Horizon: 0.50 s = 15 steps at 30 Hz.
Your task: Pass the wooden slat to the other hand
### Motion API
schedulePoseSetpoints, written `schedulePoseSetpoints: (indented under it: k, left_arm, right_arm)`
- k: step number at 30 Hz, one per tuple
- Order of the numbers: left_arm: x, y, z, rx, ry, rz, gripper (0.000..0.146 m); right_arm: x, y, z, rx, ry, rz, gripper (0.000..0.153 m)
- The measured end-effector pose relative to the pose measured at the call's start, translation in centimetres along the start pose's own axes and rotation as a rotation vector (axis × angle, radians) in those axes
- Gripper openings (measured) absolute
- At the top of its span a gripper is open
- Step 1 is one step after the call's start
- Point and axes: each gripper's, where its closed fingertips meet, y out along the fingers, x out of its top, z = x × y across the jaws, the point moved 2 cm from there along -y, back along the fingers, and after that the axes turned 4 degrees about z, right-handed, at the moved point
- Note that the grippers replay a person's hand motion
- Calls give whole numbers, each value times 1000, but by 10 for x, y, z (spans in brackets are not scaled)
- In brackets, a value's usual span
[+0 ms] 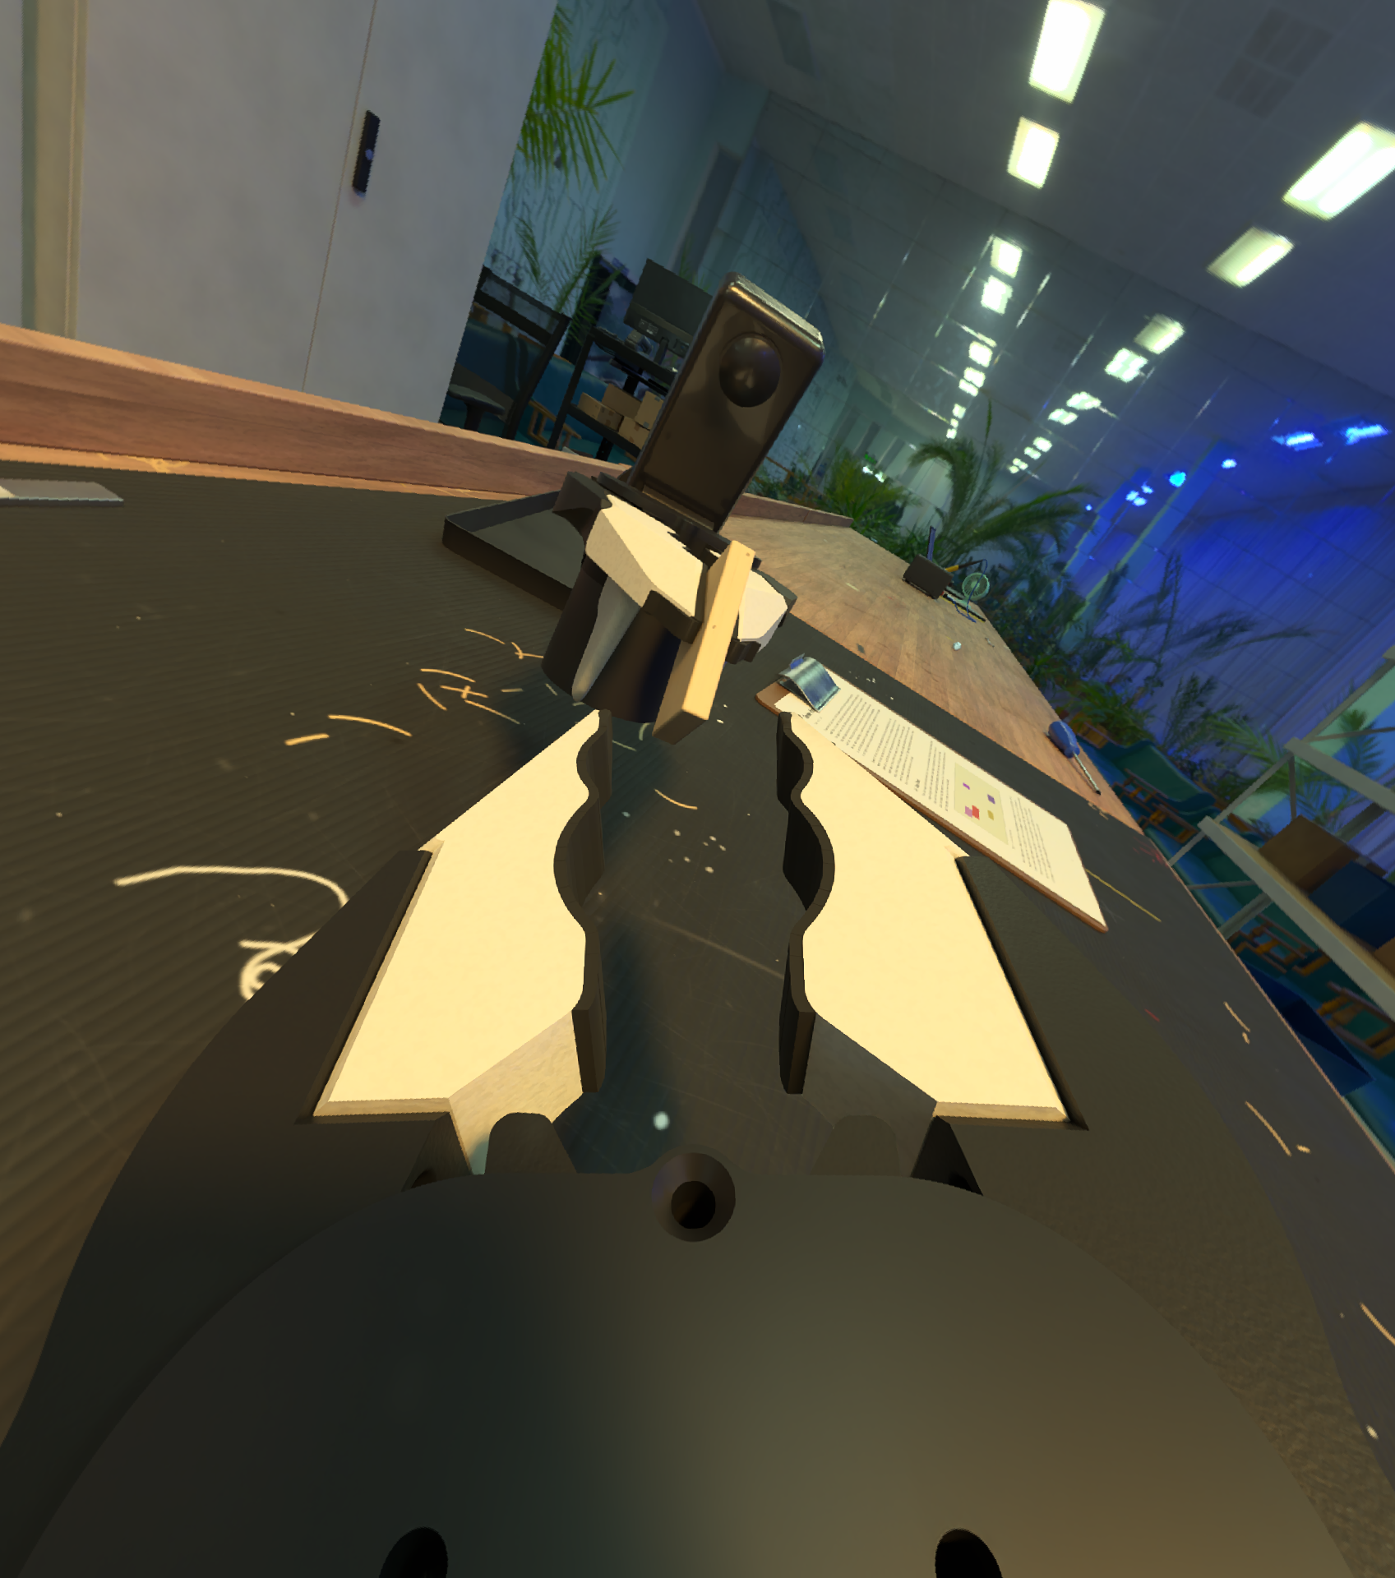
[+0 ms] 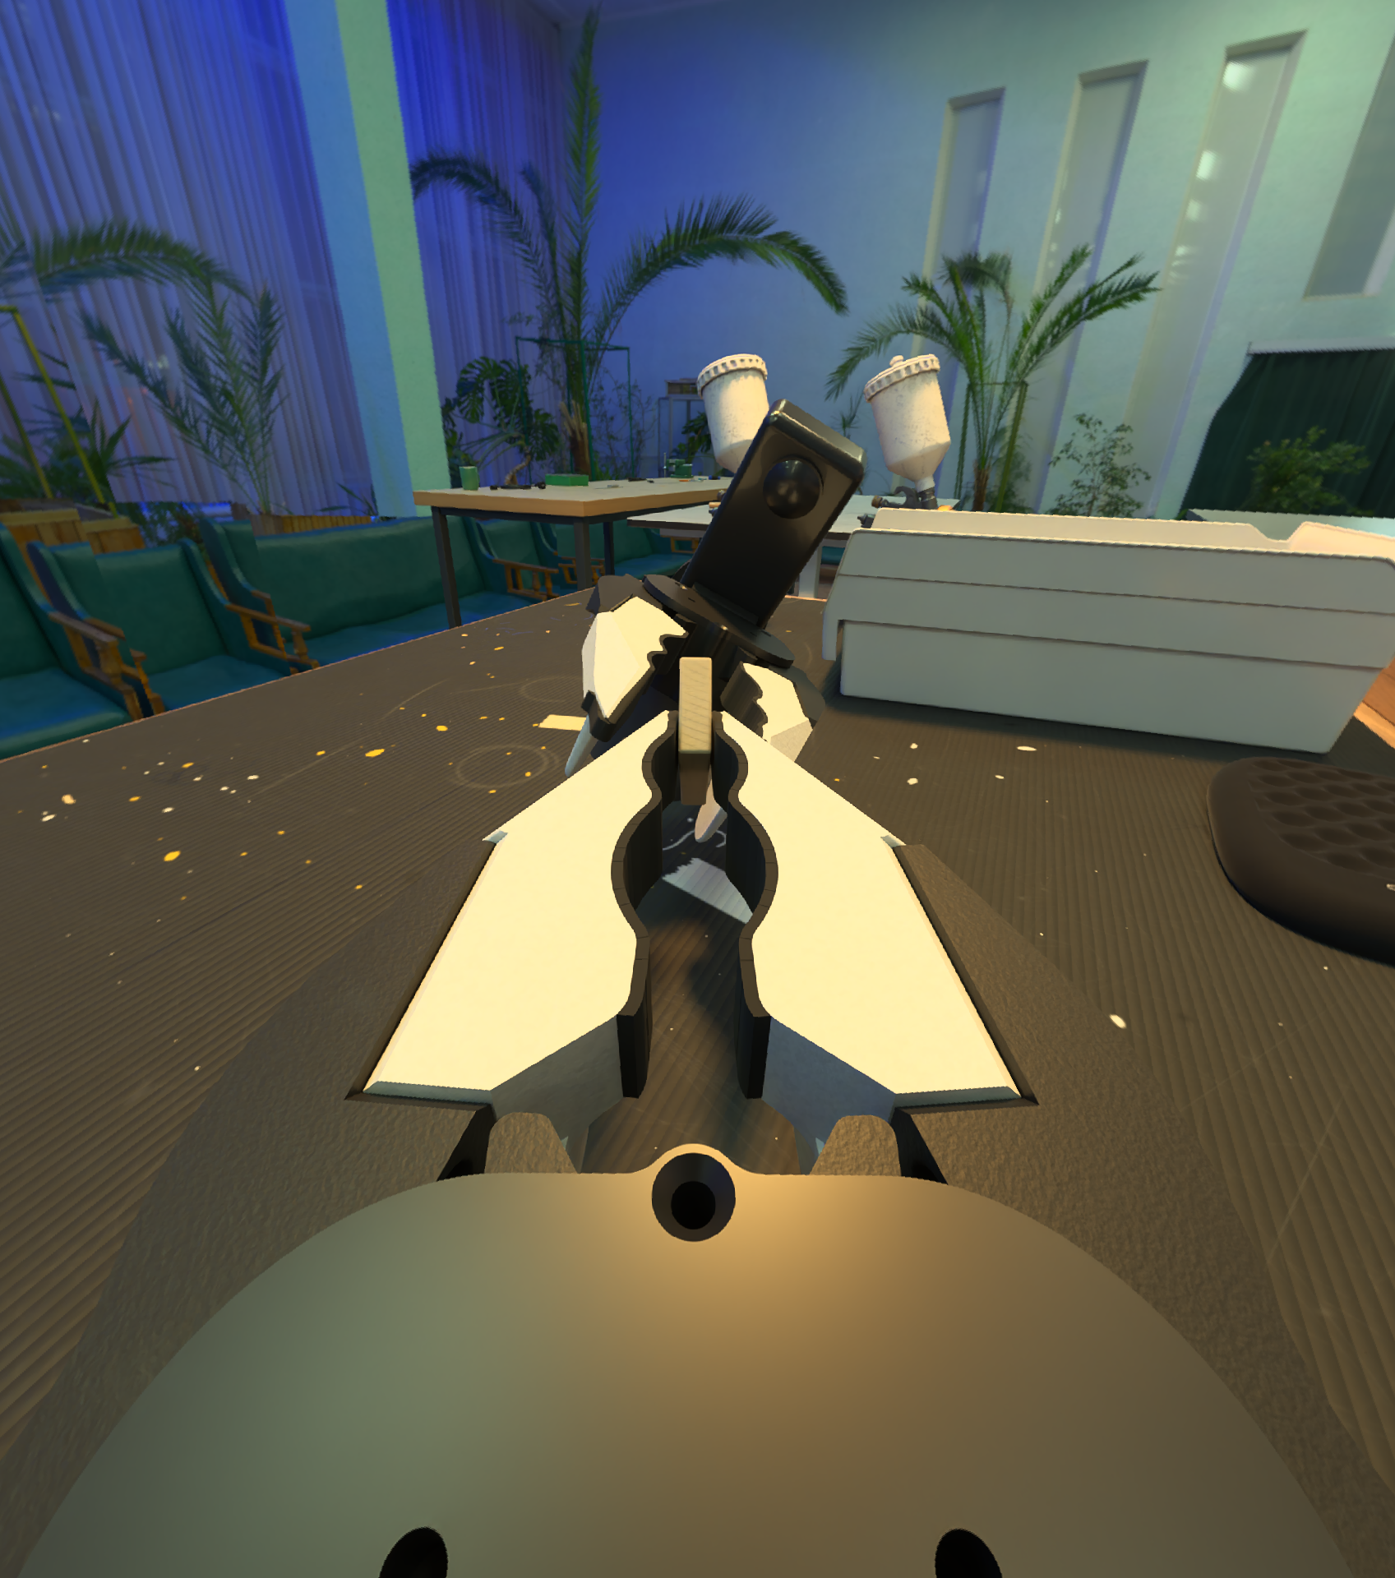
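The slat (image 2: 694, 715) stood upright above the counter (image 2: 164, 982), pinched in the right gripper's (image 2: 694, 751) narrow jaws, its free end offered forward. The left gripper (image 1: 689, 734) faced it just short, jaws wide, probably to receive it.

The wooden slat (image 1: 709, 645) is a short, pale, flat strip of light wood with squared ends and a plain, unmarked surface. It is off the table, in the air above the dark ribbed mat, standing nearly upright with a slight lean. In the right wrist view the slat (image 2: 694, 715) shows edge-on as a narrow vertical piece. Its upper end is partly hidden, so its full length is hard to judge.
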Motion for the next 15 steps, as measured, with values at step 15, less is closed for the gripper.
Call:
schedulePoseSetpoints:
  k: [15]
  left_arm:
    - [3, 9, 5, 21, 170, -22, 38]
  right_arm:
    - [1, 2, -5, 4, 74, -41, 6]
